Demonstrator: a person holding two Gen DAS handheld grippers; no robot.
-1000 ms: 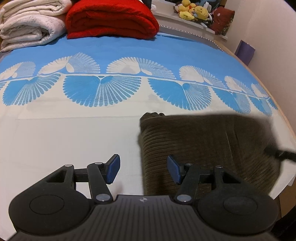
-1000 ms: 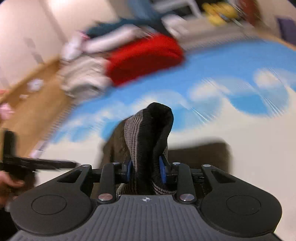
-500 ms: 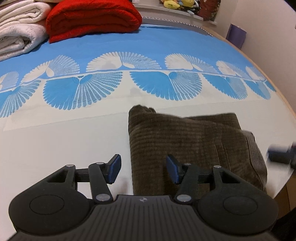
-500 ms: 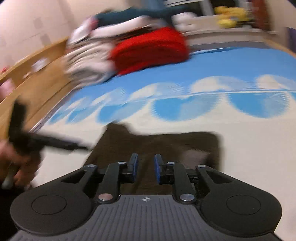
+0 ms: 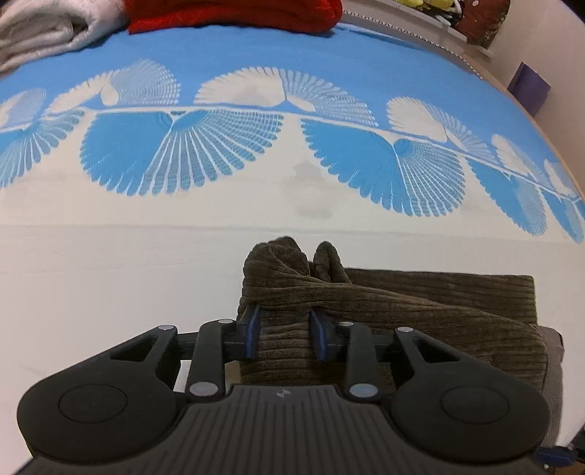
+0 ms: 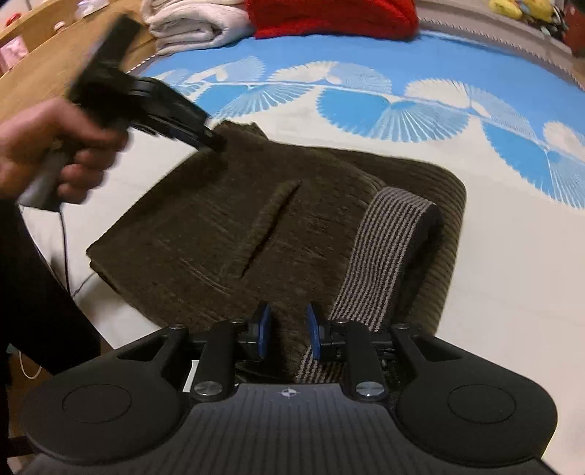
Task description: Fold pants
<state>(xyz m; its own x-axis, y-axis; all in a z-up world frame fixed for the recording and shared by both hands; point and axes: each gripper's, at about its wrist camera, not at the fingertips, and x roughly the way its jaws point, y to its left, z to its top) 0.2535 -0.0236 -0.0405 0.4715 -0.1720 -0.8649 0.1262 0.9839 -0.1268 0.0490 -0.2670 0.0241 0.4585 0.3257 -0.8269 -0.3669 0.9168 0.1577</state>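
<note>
The brown corduroy pants [image 6: 256, 226] lie folded on the bed near its front edge, with a striped waistband lining [image 6: 384, 248] turned up at the right. My left gripper [image 5: 284, 334] is shut on a bunched left corner of the pants [image 5: 289, 277]. It also shows in the right wrist view [image 6: 214, 142], held by a hand, at the pants' far left corner. My right gripper [image 6: 287, 334] is closed on the pants' near edge beside the waistband.
The bed sheet [image 5: 146, 274] is white in front and blue with fan prints behind. A red blanket [image 5: 234, 14] and white folded bedding [image 5: 47, 33] lie at the far side. A wooden frame [image 6: 36, 58] runs along the left.
My left gripper was open above the pants; it has dropped and shut on their left corner. My right gripper let go of the lifted cloth, moved down and closed on the near edge.
</note>
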